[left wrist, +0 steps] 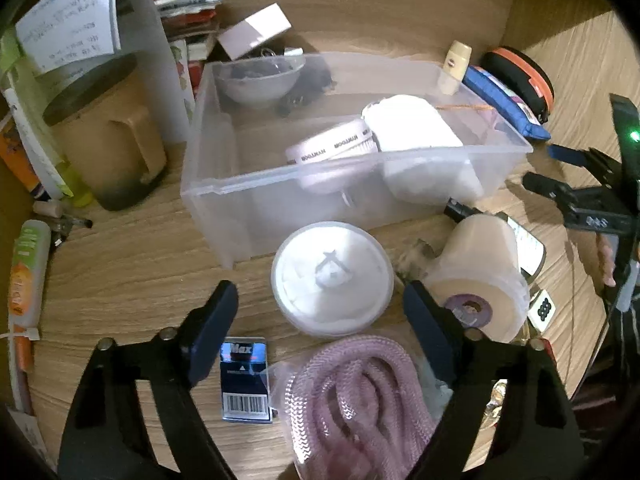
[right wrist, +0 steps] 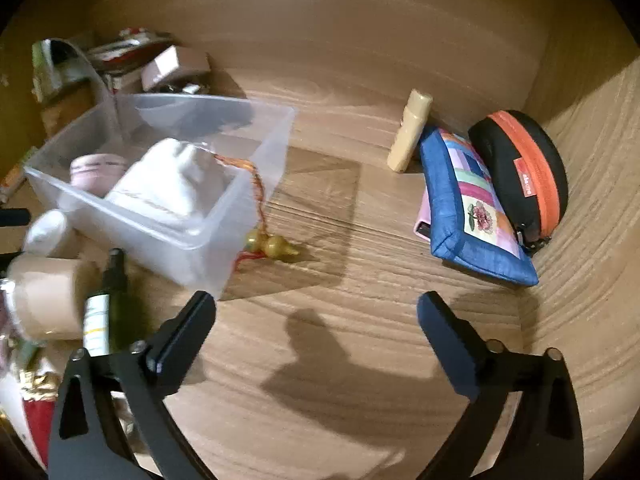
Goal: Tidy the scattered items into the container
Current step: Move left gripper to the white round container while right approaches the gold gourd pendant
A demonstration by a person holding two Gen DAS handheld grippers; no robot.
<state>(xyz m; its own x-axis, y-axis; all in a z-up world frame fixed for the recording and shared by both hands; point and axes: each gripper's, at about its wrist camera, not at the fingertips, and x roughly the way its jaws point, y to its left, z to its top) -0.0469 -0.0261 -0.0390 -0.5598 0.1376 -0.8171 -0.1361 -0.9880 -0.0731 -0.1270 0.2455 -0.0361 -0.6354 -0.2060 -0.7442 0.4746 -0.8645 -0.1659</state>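
Two items lie in the clear plastic container (left wrist: 224,184): a white cloth bundle (left wrist: 416,128) and a round white jar (left wrist: 332,148). At six o'clock of it a white domed lid (left wrist: 332,280), pink coiled rope (left wrist: 360,400) and beige roll (left wrist: 480,280) wait. The left gripper (left wrist: 320,320) and right gripper (right wrist: 316,320) gape, empty.

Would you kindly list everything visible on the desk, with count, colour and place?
Container: one, clear, centre.
Pouch: one, white, inside container.
Jar: one, pale pink, inside container.
Round lid: one, white, before container.
Cord: one, pink, near edge.
Staple box: one, blue, beside cord.
Tape roll: one, beige, right of lid.
Patchwork purse: one, blue, far right.
Zip case: one, black-orange, behind purse.
Left gripper: open.
Right gripper: open.
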